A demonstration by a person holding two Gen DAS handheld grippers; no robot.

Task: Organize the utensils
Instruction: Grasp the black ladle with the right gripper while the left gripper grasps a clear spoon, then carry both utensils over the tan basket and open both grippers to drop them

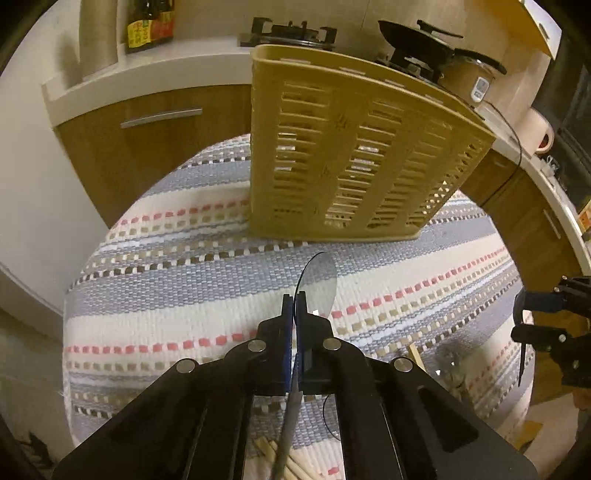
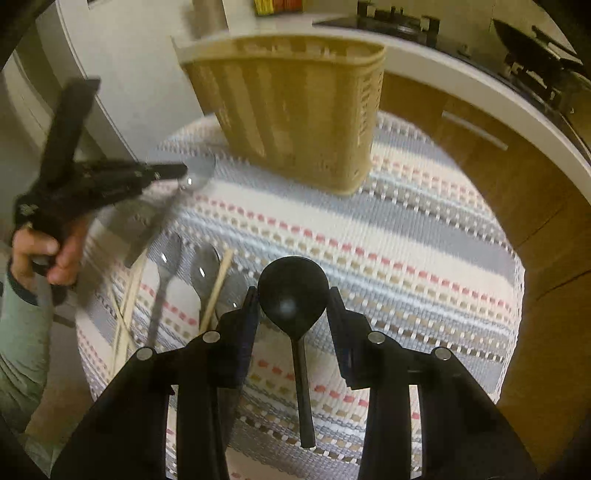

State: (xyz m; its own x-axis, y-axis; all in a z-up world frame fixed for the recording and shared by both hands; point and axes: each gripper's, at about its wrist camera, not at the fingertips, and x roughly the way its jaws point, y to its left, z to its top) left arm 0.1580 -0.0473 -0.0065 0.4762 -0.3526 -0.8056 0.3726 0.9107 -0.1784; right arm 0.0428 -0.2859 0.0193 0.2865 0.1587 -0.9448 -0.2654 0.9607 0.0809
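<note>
My left gripper (image 1: 294, 301) is shut on a grey spoon (image 1: 317, 284), bowl forward, held above the striped cloth in front of the tan slotted utensil basket (image 1: 354, 155). In the right wrist view the left gripper (image 2: 177, 171) holds the grey spoon (image 2: 197, 173) left of the basket (image 2: 295, 110). My right gripper (image 2: 291, 295) is open, its fingers on either side of a black spoon (image 2: 293, 291) that lies on the cloth. The right gripper (image 1: 524, 314) shows at the right edge of the left wrist view, with the black spoon (image 1: 523, 354) between its fingers.
Two more grey spoons (image 2: 166, 269) and wooden chopsticks (image 2: 218, 288) lie on the cloth at the left. The striped cloth (image 2: 406, 236) covers a round table. A kitchen counter with a stove (image 1: 291, 33), bottles (image 1: 149, 26) and wooden cabinets (image 1: 159, 140) stands behind.
</note>
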